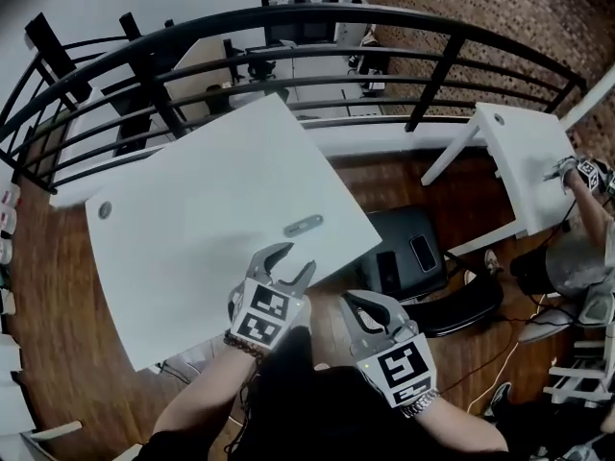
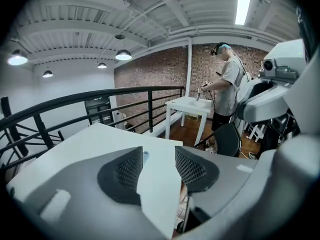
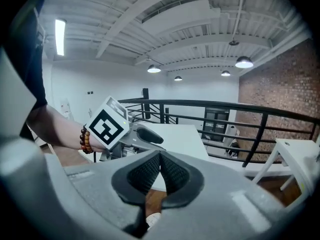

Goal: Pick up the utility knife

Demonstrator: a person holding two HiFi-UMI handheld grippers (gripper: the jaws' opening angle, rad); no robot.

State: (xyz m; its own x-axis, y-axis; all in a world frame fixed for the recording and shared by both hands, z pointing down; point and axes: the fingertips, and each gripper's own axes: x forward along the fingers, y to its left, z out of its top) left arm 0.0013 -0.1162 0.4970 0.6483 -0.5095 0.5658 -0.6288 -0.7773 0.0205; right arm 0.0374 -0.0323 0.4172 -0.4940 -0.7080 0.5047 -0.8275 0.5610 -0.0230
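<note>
The utility knife (image 1: 304, 225), slim and grey, lies flat on the white table (image 1: 192, 229) near its right front edge. My left gripper (image 1: 293, 257) hovers over the table's front corner just short of the knife, jaws open and empty. In the left gripper view the left gripper (image 2: 159, 166) frames the table corner (image 2: 160, 194); a small bluish bit beside the left pad may be the knife, I cannot tell. My right gripper (image 1: 352, 302) hangs off the table's edge over the floor, pads together and empty. In the right gripper view the right gripper (image 3: 160, 158) points at the left gripper (image 3: 150, 135).
A black curved railing (image 1: 317, 56) runs behind the table. A second white table (image 1: 524, 152) stands at the right with a person (image 1: 586, 238) beside it. A black case (image 1: 408, 248) and a dark chair (image 1: 461, 305) sit on the wooden floor.
</note>
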